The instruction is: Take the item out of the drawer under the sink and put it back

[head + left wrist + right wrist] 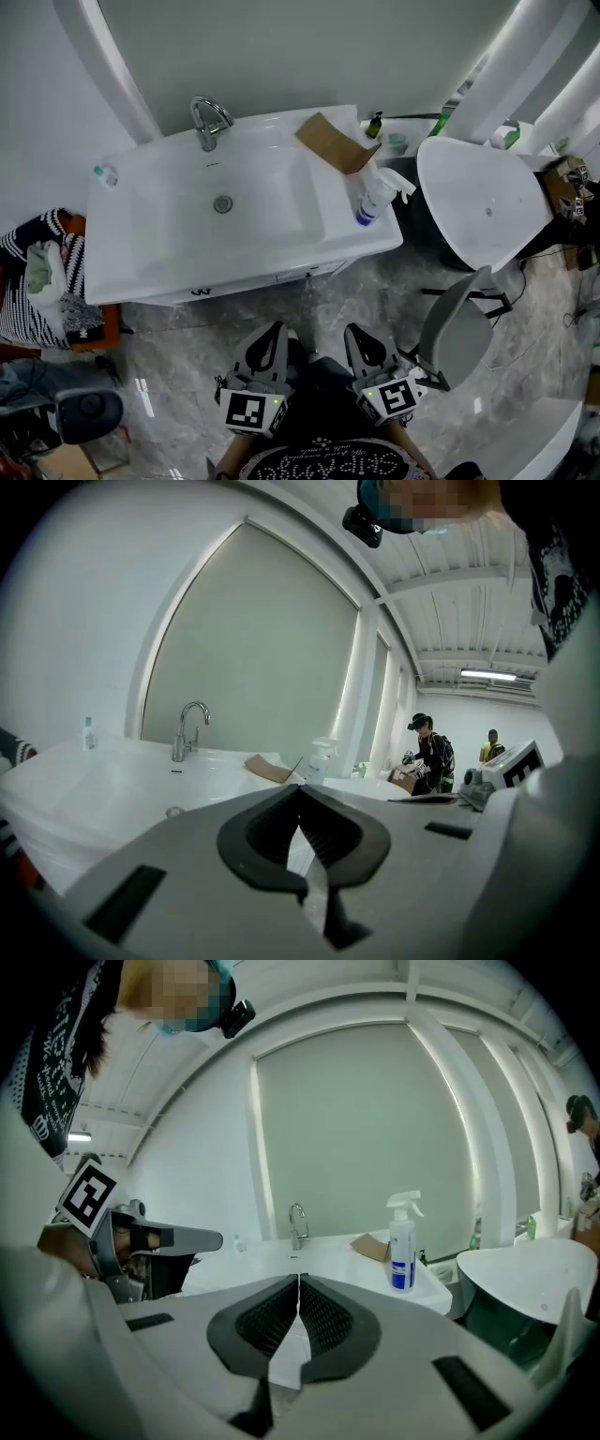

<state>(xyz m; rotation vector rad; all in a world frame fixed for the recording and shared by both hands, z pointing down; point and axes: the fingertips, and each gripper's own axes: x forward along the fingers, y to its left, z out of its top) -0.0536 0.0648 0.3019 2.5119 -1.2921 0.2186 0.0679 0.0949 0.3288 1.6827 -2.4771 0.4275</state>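
Observation:
The white sink cabinet (122, 234) stands ahead of me, and its drawer front (302, 274) under the basin looks closed. The inside of the drawer is hidden. My left gripper (272, 331) and right gripper (364, 336) hang side by side over the floor, a short way in front of the cabinet, both pointing at it. Each is shut with nothing between its jaws. In the left gripper view the jaws (300, 787) meet at the tips below the basin edge. The right gripper (298, 1279) shows the same, with the faucet (298, 1225) beyond it.
On the counter are a faucet (208, 122), a cardboard piece (336, 143), a spray bottle (373, 199) and a small dark bottle (374, 124). A grey chair (459, 328) and a white round tub (478, 197) stand to the right, a striped basket (37, 281) to the left. Two people (429, 752) stand far off.

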